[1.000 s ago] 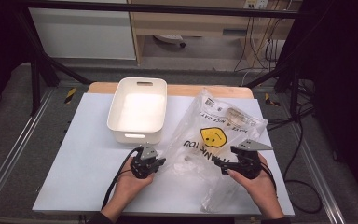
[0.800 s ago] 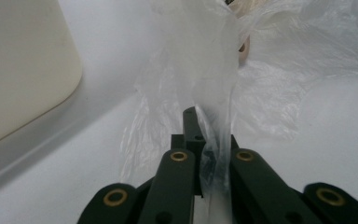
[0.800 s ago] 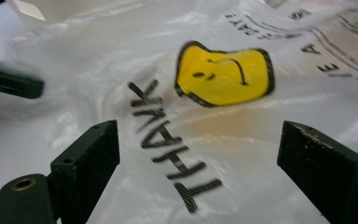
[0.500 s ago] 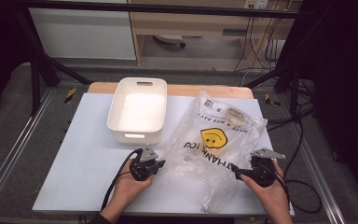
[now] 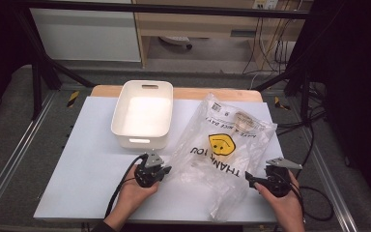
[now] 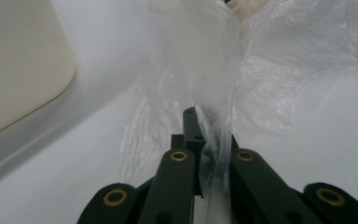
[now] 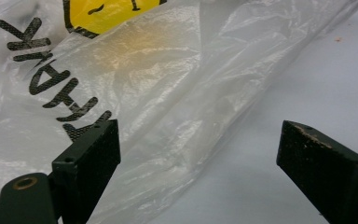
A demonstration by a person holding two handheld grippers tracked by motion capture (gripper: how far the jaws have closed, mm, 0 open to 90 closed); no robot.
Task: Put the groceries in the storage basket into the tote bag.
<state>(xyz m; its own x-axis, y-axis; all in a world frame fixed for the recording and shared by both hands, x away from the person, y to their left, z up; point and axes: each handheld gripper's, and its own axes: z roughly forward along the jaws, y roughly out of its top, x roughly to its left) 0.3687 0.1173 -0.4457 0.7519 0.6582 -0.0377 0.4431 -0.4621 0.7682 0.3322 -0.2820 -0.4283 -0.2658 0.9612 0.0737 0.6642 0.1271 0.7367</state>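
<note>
Right gripper [image 5: 256, 181] shifted outward and nearer the worktop's front right corner than a second ago, now clear of the bag's printed face; left gripper [image 5: 160, 170] unmoved, bag in the same spread as before.

Right jaws wide apart, nothing pinched between them. In the right gripper view [image 7: 198, 154], one pad lying over the clear edge of the plastic bag [image 7: 135, 93], the other over bare worktop [image 7: 317, 79], the bag's border running into the gap but not pressed by either pad. Tips aimed leftward at the bag's lower right edge in the high view, just beside it.

Left jaws closed tight on a thin fold of the bag's film, seen in the left gripper view [image 6: 198, 140] as a pleat of clear plastic [image 6: 214, 84] rising from between the pads. Gripped at the bag's left edge, near the front corner of the white bin [image 5: 142, 113].

Bag [image 5: 224, 145] lying flat across the right half of the pale grey worktop [image 5: 87, 159], yellow smiley face and black lettering uppermost, some pale contents at its far end. Bin standing upright just left of the bag, at the worktop's far side. A hand behind each gripper, cables trailing off toward the front edge.
</note>
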